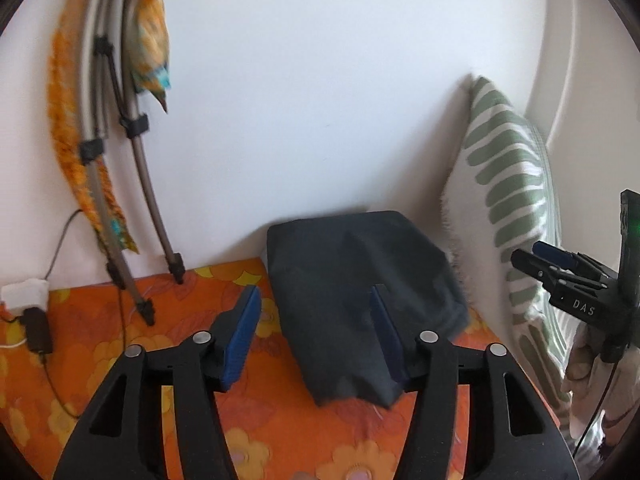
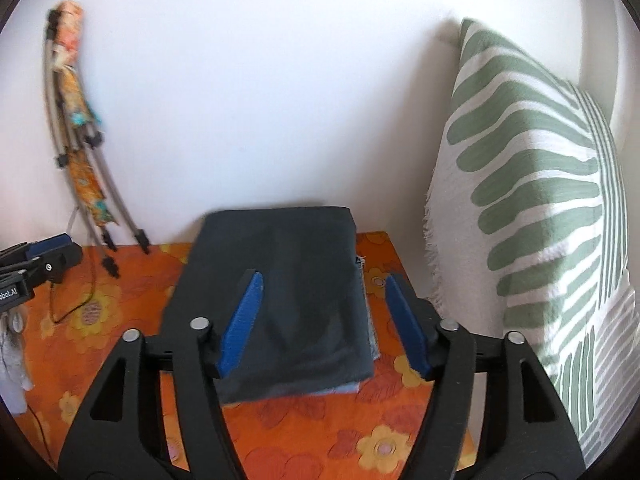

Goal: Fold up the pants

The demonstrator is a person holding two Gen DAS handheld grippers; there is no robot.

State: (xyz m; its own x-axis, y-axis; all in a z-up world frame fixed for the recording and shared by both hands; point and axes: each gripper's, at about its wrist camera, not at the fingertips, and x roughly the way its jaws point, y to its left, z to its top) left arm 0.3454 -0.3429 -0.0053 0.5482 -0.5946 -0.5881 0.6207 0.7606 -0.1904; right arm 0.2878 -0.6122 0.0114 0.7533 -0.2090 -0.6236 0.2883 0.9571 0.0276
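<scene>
Where the orange flowered cover (image 2: pixel 304 424) meets the white wall (image 2: pixel 260 80): dark pants (image 2: pixel 288 280), folded into a compact rectangle, lying flat, far edge close against the wall. Above the bundle, left gripper (image 1: pixel 316 336) with blue pads spread, nothing between them, clear of the cloth. Likewise right gripper (image 2: pixel 324 320), jaws apart and empty, over the fold's right side. Just right of the pants, a green-and-white leaf-patterned pillow (image 2: pixel 532 208) leaning upright. Off left, grey poles (image 1: pixel 100 120) and a patterned cloth (image 1: pixel 152 40) against the wall.

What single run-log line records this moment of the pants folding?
pants: folded, lying on orange floral cover | left gripper: jaws open, empty | right gripper: jaws open, empty | striped pillow: right of pants
</scene>
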